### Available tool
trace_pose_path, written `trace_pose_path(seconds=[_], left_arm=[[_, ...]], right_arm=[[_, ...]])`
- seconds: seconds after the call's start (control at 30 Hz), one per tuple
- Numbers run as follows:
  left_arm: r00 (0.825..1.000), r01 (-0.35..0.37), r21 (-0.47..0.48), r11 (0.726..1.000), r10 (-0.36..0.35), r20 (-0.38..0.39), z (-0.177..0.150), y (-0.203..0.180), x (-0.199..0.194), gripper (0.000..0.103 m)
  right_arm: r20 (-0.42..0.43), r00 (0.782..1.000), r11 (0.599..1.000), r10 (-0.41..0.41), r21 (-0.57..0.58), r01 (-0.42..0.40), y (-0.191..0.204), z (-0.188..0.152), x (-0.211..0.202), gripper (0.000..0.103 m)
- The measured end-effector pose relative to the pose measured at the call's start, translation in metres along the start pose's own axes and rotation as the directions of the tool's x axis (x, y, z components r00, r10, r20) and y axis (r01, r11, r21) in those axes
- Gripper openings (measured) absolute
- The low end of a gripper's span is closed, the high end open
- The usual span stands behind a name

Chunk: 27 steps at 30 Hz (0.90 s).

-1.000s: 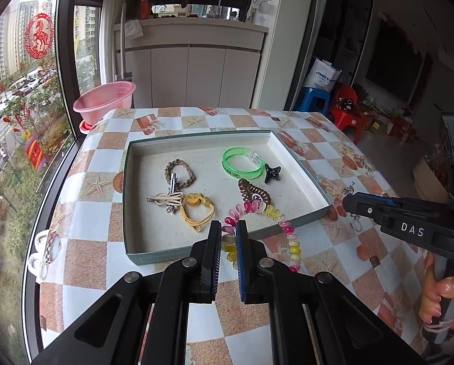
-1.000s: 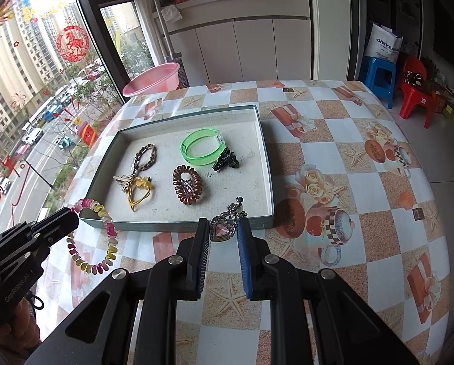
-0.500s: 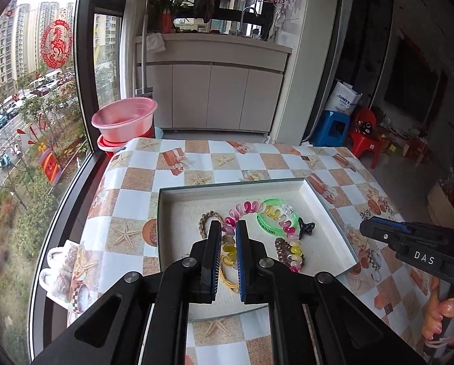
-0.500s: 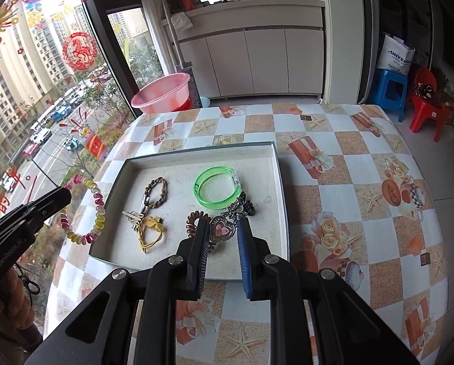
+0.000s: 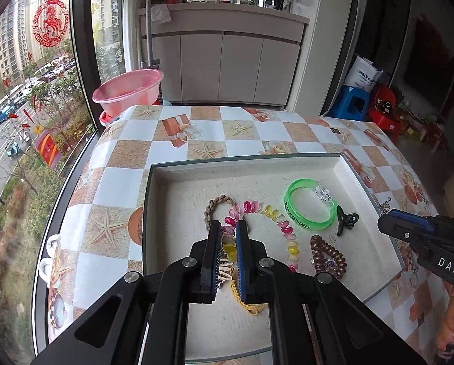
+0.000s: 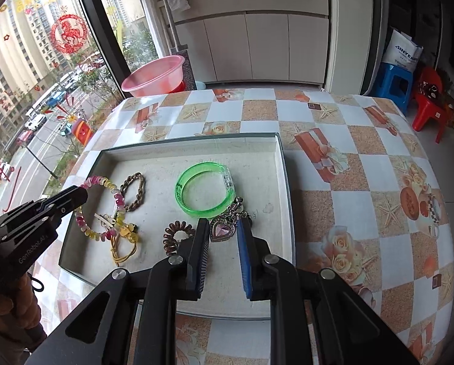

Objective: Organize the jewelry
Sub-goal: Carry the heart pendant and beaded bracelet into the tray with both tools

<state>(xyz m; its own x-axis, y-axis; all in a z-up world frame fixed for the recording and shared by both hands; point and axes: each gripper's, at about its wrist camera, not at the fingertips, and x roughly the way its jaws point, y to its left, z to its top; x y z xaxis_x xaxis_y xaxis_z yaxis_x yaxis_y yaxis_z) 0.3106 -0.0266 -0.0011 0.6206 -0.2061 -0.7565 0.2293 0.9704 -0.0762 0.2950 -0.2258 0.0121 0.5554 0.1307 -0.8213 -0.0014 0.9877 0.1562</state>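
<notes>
- Left gripper (image 5: 228, 231): black angular frame, silver round screws, one ribbed black finger pad (image 5: 214, 243) and one blue; "GenRobot.AI" is printed on its side.
- Right gripper (image 6: 222, 234): same black build, blue pad (image 6: 244, 252), "DAS" lettered in white.

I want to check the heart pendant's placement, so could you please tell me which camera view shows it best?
The right wrist view: the heart pendant sits large and unobstructed between the fingers of the open right hand-held gripper, above the tray. In the left wrist view it shows only as a small pinkish glint on the brown coil hair tie.
</notes>
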Motion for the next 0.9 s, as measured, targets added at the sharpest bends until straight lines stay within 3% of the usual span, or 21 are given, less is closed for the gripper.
trace_pose_path(seconds=[0.37, 0.9], left_arm=[[0.997, -0.073, 0.061, 0.995, 0.075, -0.023, -0.013, -0.008, 0.025, 0.023], [0.992, -0.113, 0.099, 0.989, 0.118, -0.05, -0.022, -0.012, 0.036, 0.023]], right_arm=[[-0.076, 0.997, 1.0, -0.006, 0.011, 0.007, -0.004, -0.014, 0.041, 0.021], [-0.102, 0.995, 1.0, -0.013, 0.006, 0.014, -0.002, -0.024, 0.054, 0.023]])
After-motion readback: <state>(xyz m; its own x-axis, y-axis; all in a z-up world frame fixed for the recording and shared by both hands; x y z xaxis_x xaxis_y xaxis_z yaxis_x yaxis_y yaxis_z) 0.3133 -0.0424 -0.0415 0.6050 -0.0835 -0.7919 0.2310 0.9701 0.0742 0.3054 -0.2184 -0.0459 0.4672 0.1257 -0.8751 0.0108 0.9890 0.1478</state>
